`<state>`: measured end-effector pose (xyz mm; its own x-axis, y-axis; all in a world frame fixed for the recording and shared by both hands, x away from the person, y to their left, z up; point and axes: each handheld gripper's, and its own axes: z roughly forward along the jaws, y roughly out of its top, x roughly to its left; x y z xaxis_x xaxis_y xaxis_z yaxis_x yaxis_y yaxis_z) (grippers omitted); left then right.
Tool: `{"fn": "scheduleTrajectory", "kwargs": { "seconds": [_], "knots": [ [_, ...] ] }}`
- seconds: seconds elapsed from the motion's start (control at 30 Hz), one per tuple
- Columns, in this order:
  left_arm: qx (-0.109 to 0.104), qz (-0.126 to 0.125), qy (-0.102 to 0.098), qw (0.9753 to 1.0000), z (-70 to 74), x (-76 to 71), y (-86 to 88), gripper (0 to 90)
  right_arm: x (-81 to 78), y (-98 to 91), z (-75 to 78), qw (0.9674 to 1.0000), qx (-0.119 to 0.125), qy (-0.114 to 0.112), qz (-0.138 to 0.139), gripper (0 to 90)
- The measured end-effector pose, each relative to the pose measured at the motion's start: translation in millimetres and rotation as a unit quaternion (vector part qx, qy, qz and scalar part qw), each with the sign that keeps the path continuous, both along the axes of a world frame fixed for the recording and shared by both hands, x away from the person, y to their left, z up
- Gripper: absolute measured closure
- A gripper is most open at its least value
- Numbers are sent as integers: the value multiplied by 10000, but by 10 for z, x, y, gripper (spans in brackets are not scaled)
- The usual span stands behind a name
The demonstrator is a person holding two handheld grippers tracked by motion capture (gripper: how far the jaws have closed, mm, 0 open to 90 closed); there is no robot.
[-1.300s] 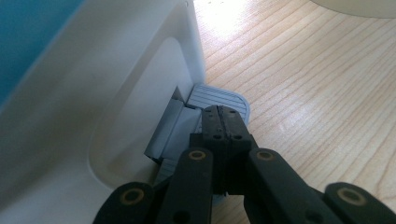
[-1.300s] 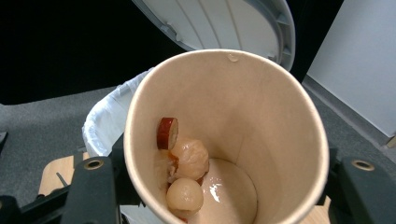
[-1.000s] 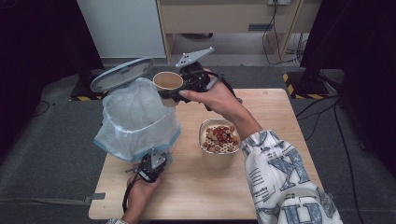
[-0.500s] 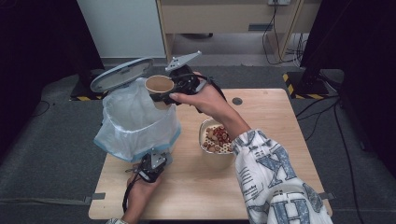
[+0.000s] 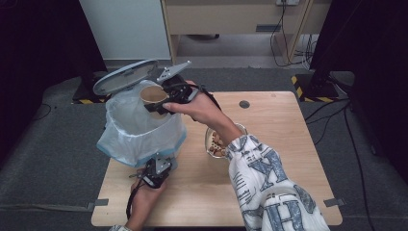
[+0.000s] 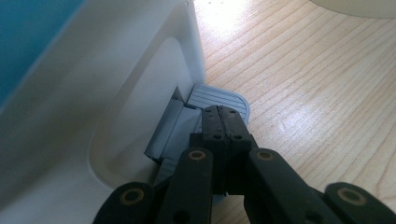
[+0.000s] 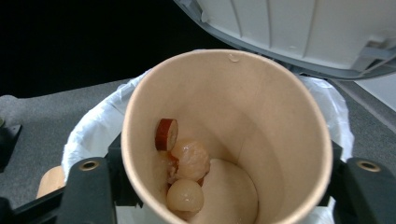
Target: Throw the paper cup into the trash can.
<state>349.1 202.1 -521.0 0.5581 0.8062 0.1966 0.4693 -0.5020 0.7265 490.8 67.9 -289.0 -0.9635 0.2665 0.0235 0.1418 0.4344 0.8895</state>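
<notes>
The bin, a white pedal bin lined with a pale plastic bag, stands on the left part of the wooden table, and everything else sits around it. Its grey lid is tipped up behind its mouth. The right gripper holds a brown paper cup over the bin's open mouth, just under the raised lid; its jaws sit on either side of the cup wall and have just been opening a little, with the cup still between them. In the right gripper view the cup holds a few pale round fruits and one red-skinned slice, with the bag's rim beneath it. At the foot of the bin, on the side near the person, the left gripper has its jaws closed flat together, with nothing between them, and resting on the bin's grey pedal. To the right of the bin, partly hidden under the person's patterned sleeve, stands a bowl of food.
</notes>
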Motion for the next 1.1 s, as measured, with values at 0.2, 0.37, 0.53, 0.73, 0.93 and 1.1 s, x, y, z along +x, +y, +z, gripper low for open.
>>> {"fn": "scheduleTrajectory", "kwargs": {
  "seconds": [0.2,0.37,0.53,0.73,0.93,1.1],
  "knots": [
    [-8,-3,-4,10000,-1,0,1,891,-21,61,-77,9999,46,-133,-59,148],
    [-6,-3,-6,10000,-1,0,-1,891,-21,-68,-24,9994,199,-173,-239,135],
    [-3,-2,-2,10000,-1,0,0,891,-3,-227,-8,9988,185,-173,-408,137],
    [-9,-5,1,10000,-2,-1,-2,891,19,-416,-37,9979,161,-181,-594,137],
    [-17,-6,-1,10000,-2,0,-1,891,42,-560,-57,9971,158,-158,-721,137],
    [-18,-6,0,10000,-2,0,0,891,52,-668,-80,9966,143,-153,-792,136]
  ]
}}
